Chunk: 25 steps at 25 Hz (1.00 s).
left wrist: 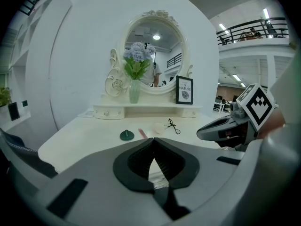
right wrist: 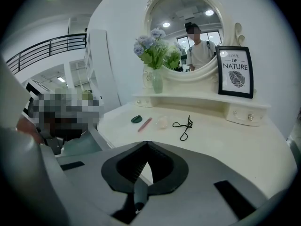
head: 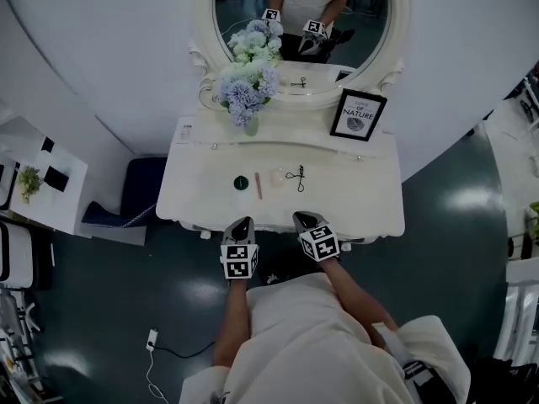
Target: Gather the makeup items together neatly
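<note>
Our left claw and right claw are closed tight and empty, by the dressing table's near edge. The green disc, pink stick, pale puff and eyelash curler lie in a row mid-table.

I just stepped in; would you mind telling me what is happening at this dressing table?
A person is at a white dressing table, holding a left claw and a right claw over its near edge. Both claws are shut and empty. Four small items lie in a loose row mid-table, untouched: a green disc, a pink stick, a pale pad and a black eyelash curler. No gathering is under way yet.
</note>
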### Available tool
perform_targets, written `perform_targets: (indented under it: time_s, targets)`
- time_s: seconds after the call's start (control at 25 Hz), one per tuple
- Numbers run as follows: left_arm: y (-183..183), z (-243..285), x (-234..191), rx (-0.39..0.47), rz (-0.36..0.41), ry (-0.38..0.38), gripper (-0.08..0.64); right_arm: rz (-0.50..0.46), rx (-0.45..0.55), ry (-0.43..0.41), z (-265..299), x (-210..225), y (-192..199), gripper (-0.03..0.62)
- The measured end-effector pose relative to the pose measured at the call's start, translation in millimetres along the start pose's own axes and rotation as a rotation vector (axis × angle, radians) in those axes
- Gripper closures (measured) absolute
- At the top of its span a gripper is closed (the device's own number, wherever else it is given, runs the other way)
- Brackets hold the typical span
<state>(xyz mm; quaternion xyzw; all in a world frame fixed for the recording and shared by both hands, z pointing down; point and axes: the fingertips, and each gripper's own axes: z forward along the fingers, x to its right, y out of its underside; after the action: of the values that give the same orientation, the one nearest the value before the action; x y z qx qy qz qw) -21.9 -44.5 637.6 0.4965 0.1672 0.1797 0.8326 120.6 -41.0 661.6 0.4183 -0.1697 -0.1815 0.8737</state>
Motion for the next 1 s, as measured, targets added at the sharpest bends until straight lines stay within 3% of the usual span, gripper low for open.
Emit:
perform_targets:
  time_s: [1.0]
  targets:
    - [4,12,5,-0.026,0.016,0.033,0.545,0.027,-0.004,0.028,-1,16,8,0.552]
